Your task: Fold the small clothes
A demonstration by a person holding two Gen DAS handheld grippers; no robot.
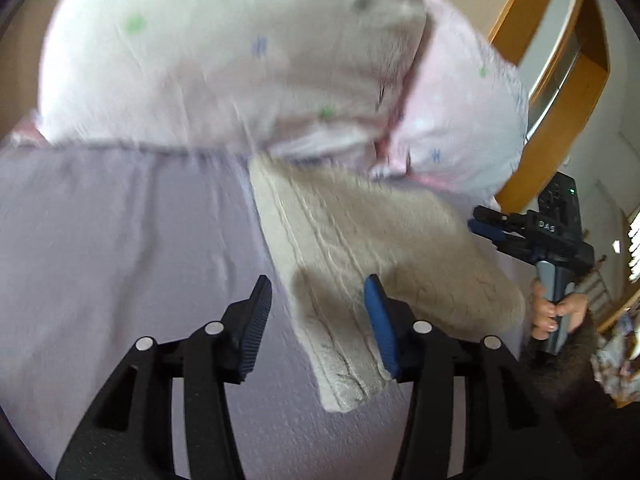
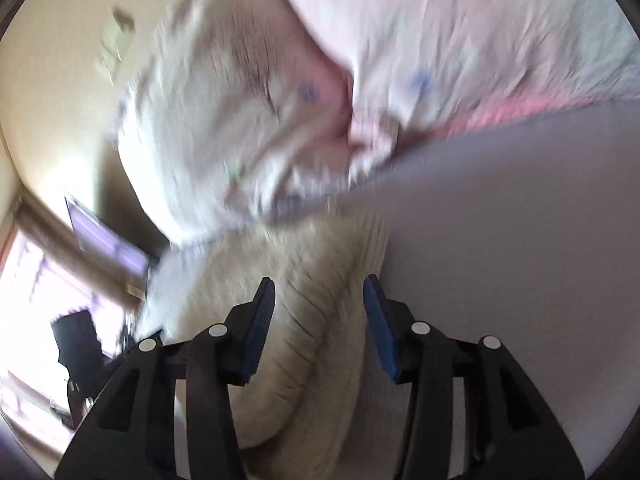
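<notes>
Lilac bed sheet (image 1: 120, 240) carries everything; two pale patterned pillows (image 1: 224, 68) lie along its far edge, with a wooden frame (image 1: 560, 92) past the right-hand one. Both views are motion-blurred.

Cream cable-knit garment (image 1: 360, 240) lies flat on the sheet, its far end just beside the pillows, one narrow end running toward the near edge.

Left gripper (image 1: 318, 320): fingers spread wide, holding nothing, poised over the garment's narrow near part; its right pad (image 1: 380, 328) overlaps the knit in view, contact unclear.

Right gripper (image 1: 486, 226): held by the person's right hand (image 1: 554, 312) on the upright handle, at the garment's right edge, pointing left. Its own camera shows the right gripper (image 2: 319, 322) with jaws apart, straddling a bunched ridge of the knit (image 2: 316, 320), not clamped.
</notes>
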